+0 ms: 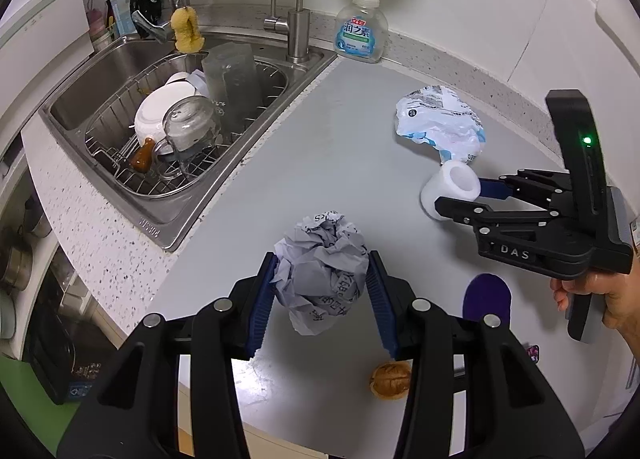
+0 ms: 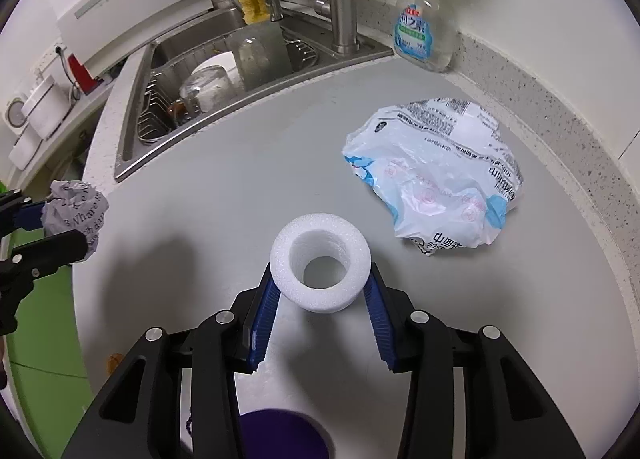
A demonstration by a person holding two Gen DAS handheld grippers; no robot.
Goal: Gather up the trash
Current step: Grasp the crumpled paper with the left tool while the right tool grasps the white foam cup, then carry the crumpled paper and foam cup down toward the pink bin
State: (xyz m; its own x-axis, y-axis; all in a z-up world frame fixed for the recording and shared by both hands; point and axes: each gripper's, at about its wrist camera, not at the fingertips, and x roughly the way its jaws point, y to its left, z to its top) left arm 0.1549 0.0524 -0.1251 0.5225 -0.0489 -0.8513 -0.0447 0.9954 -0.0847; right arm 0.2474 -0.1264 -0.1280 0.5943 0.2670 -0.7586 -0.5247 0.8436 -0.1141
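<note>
Holding paper ball (image 1: 324, 271) in left hand-held gripper (image 1: 322, 299), foam ring (image 2: 320, 261) in right hand-held gripper (image 2: 320, 299); plastic bag (image 2: 436, 175) ahead-right, nearer right.

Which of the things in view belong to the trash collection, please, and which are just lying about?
Trash: crumpled paper ball in left gripper; foam ring in right gripper; plastic bag; walnut shell.

Not trash: soap bottle; sink dishes; sponge.
</note>
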